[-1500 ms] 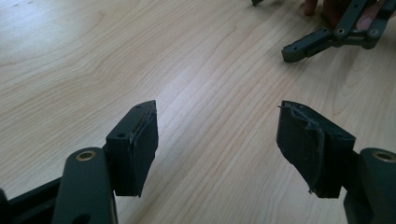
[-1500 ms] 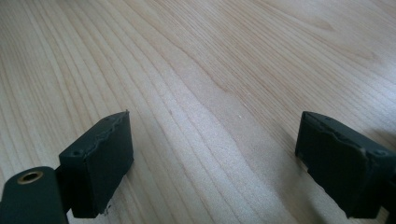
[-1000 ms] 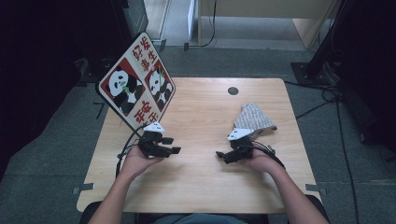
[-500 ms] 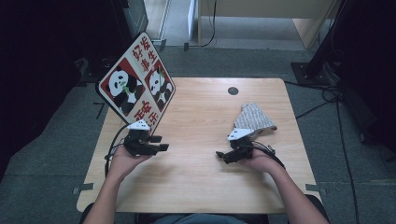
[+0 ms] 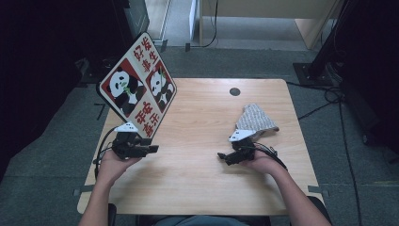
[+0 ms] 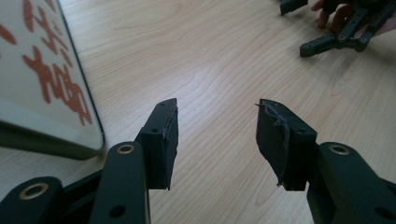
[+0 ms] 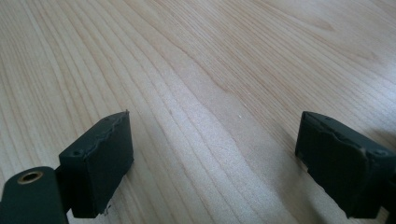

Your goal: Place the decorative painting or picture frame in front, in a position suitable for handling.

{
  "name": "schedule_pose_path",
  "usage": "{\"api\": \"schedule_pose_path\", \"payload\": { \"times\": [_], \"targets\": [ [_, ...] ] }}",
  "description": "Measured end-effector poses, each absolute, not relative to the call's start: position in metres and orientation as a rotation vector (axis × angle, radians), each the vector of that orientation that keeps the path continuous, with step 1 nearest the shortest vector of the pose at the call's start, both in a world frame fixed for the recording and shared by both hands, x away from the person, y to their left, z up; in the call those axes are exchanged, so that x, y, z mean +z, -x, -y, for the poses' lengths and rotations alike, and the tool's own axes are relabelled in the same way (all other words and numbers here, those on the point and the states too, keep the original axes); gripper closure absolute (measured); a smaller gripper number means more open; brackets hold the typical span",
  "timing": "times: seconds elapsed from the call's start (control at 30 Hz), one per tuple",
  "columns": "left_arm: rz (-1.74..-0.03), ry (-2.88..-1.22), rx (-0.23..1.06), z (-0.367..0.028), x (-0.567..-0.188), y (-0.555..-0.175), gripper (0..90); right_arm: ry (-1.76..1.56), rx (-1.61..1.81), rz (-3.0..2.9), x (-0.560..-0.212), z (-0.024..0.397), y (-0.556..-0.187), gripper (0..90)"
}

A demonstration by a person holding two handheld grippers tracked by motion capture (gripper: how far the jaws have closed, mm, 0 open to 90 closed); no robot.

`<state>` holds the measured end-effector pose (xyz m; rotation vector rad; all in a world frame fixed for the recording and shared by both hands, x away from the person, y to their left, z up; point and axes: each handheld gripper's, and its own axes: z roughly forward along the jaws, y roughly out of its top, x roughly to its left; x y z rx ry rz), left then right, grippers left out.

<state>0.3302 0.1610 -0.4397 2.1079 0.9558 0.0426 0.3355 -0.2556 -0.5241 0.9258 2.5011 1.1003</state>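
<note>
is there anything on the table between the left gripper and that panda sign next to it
Nothing visible. The left gripper sits just below the lower corner of the panda sign, its jaws apart with only bare wood between them. In the left gripper view the sign's edge is right beside the jaws, with only bare table between. The jaws have just been closing.

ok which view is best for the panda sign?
High view: the whole panda sign shows, both pandas and the red characters, leaning at the table's left edge. The left gripper view catches just a corner with blurred red characters.

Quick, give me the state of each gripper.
Left gripper: open, jaws just closing somewhat, nothing between them.
Right gripper: open, holding nothing.
</note>
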Motion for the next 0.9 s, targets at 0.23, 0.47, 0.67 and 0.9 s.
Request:
{"api": "schedule_pose_path", "payload": {
  "times": [0.23, 0.47, 0.67, 0.9],
  "targets": [
    [-0.987, -2.093, 0.088, -0.172, -0.437, -0.330, 48.3, -0.926, 1.100, -2.501, -0.524, 0.256, -0.335, 11.1],
    [-1.004, -2.113, 0.111, -0.184, -0.427, -0.329, 49.5, -0.926, 1.099, -2.499, -0.524, 0.256, -0.335, 11.1],
    [-1.052, -2.061, 0.133, -0.203, -0.418, -0.327, 50.0, -0.927, 1.099, -2.499, -0.524, 0.255, -0.335, 11.1],
    [-1.099, -2.019, 0.181, -0.220, -0.405, -0.336, 50.4, -0.927, 1.099, -2.499, -0.524, 0.255, -0.335, 10.9]
  ]
}}
